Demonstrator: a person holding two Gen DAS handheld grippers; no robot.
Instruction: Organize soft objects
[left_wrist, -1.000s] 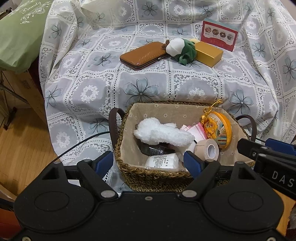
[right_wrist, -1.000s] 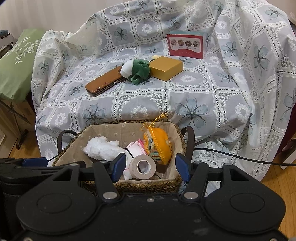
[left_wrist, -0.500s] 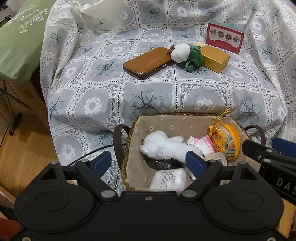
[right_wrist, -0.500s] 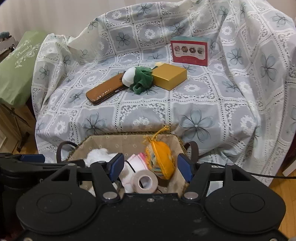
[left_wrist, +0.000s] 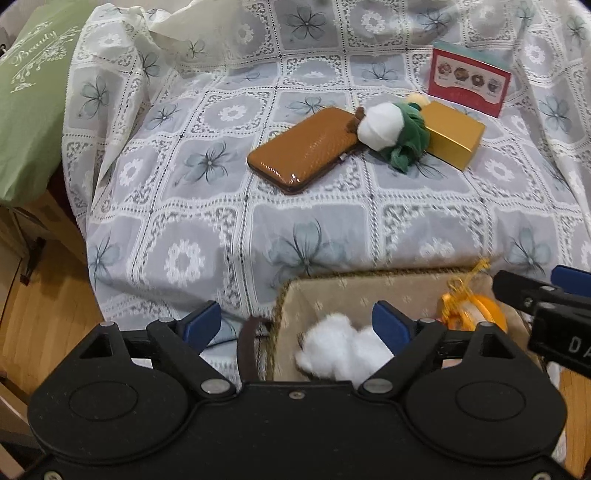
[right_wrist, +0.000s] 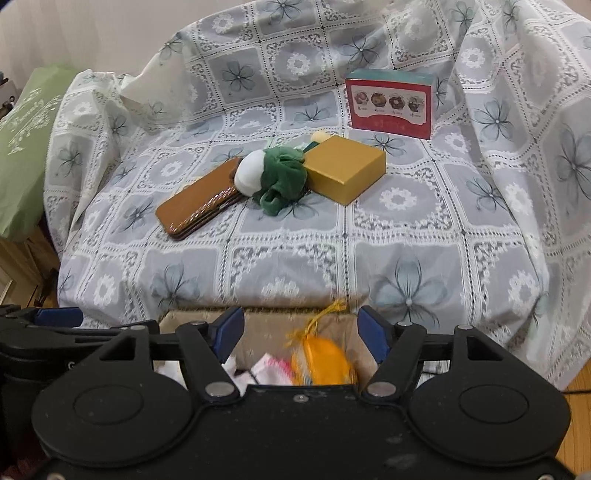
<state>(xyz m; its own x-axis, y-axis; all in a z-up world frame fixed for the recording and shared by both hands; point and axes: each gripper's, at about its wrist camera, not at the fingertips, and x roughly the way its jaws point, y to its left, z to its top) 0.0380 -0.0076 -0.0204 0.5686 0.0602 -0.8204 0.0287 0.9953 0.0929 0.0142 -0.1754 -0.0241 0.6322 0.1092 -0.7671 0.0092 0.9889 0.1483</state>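
Observation:
A green and white plush toy (left_wrist: 397, 133) (right_wrist: 271, 177) lies on the covered seat between a brown leather case (left_wrist: 304, 149) (right_wrist: 199, 201) and a gold box (left_wrist: 452, 138) (right_wrist: 345, 168). A woven basket (left_wrist: 354, 291) (right_wrist: 207, 317) stands in front, holding a white fluffy toy (left_wrist: 343, 350) and an orange pouch (left_wrist: 471, 314) (right_wrist: 325, 354). My left gripper (left_wrist: 297, 323) is open and empty above the basket's left end. My right gripper (right_wrist: 301, 328) is open and empty above the basket's right part.
A red and teal box (left_wrist: 469, 86) (right_wrist: 391, 103) stands at the back of the seat. A green cushion (left_wrist: 29, 110) (right_wrist: 22, 140) lies to the left. Wooden floor (left_wrist: 40, 295) shows at the lower left. The floral lace cover (right_wrist: 406, 221) drapes the whole armchair.
Both grippers have risen and tilted up toward the seat. The basket has slid down to the bottom of both views, and the plush toy and boxes look nearer.

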